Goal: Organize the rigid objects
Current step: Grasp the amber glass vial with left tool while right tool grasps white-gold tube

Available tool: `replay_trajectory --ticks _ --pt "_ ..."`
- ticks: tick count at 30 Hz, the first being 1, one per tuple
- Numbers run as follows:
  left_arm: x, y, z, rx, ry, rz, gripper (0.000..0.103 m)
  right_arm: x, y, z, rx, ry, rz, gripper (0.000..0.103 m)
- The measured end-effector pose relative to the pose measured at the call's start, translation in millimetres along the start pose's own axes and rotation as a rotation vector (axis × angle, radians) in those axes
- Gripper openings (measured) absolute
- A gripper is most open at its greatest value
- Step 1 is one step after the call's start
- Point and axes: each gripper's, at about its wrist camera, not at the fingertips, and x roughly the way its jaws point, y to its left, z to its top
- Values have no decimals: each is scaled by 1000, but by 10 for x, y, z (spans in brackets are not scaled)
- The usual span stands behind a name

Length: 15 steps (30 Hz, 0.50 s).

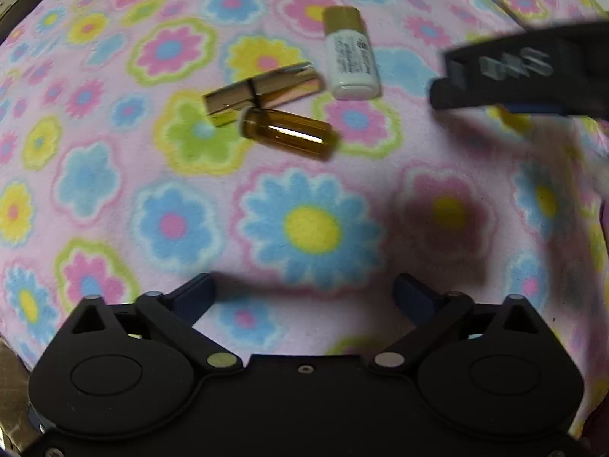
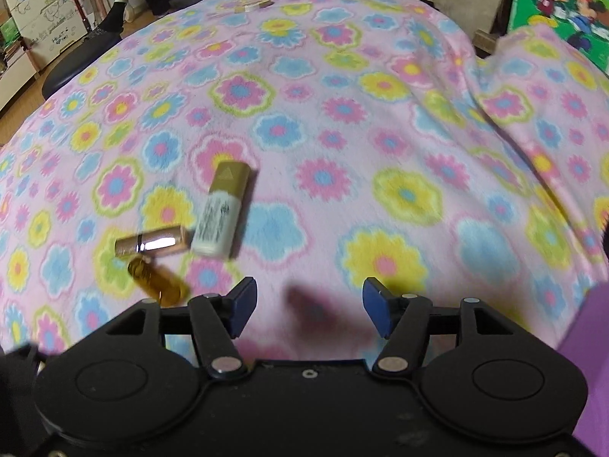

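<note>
Three small items lie close together on the flowered pink blanket (image 1: 114, 198). An amber glass vial (image 1: 289, 133) lies on its side, touching a rose-gold lipstick tube (image 1: 262, 93). Just right of them is a white bottle with a gold cap (image 1: 350, 55). My left gripper (image 1: 304, 289) is open and empty, nearer the camera than the group. The right gripper's black body (image 1: 525, 72) shows blurred at the right of the left wrist view. In the right wrist view my right gripper (image 2: 308, 304) is open and empty, with the vial (image 2: 158, 280), lipstick (image 2: 152, 245) and white bottle (image 2: 220, 213) to its left.
A small flat item (image 2: 253, 5) lies at the blanket's (image 2: 380, 133) far edge. A cartoon-printed box (image 2: 563, 11) stands at the back right. A dark round stool (image 2: 80, 64) and a person's socked foot (image 2: 114, 13) are at the back left. A blanket fold rises at the right.
</note>
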Motion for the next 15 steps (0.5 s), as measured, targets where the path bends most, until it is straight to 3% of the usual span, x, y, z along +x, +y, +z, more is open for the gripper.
replay_trajectory --ticks 6,8,11,15 --pt "-340 352 -35 -51 -64 -25 93 232 162 284 -4 0 25 63" --pt "-430 485 -4 -74 -89 -16 93 299 226 367 -4 -1 35 68" --pt "-474 580 114 -103 -107 -4 93 403 340 441 -16 11 62 69" --pt "-465 582 167 -99 -107 -27 93 550 450 473 -35 28 34 67"
